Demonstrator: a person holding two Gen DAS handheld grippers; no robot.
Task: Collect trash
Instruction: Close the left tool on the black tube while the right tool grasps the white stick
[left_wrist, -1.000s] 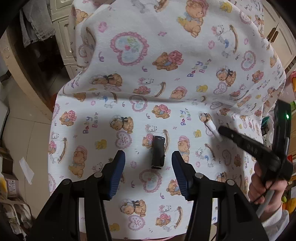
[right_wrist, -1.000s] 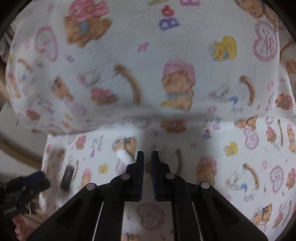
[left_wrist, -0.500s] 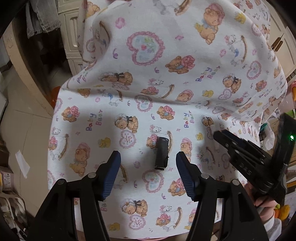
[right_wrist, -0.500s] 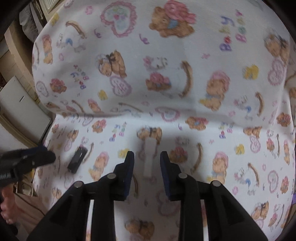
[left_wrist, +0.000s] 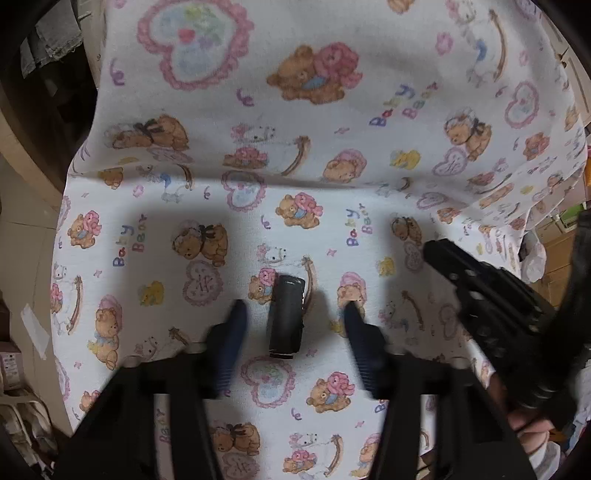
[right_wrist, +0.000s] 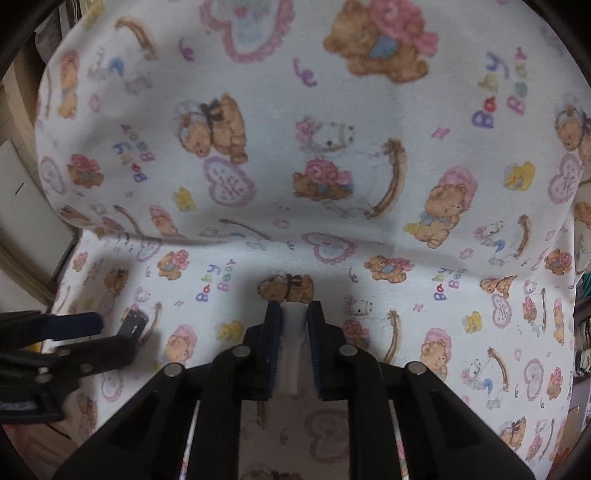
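A small black cylinder (left_wrist: 286, 316) lies on the bear-print cloth (left_wrist: 295, 147) that covers a seat. My left gripper (left_wrist: 293, 314) is open, its blue fingers on either side of the cylinder, close above the cloth. A white rolled piece of trash (right_wrist: 293, 339) lies on the cloth between the fingers of my right gripper (right_wrist: 294, 308), which is open and narrow around it. The black cylinder also shows in the right wrist view (right_wrist: 133, 322), next to my left gripper's fingers (right_wrist: 74, 326). The right gripper's body shows in the left wrist view (left_wrist: 491, 295).
The cloth rises over a seat back (right_wrist: 295, 110) behind both items. Tiled floor (left_wrist: 26, 221) and cabinets (left_wrist: 48, 44) lie to the left of the seat. Clutter sits at the far right edge (left_wrist: 569, 221).
My left gripper has moved forward and down so the black cylinder now lies between its fingers. My right gripper has moved in around the white piece and its fingers have narrowed.
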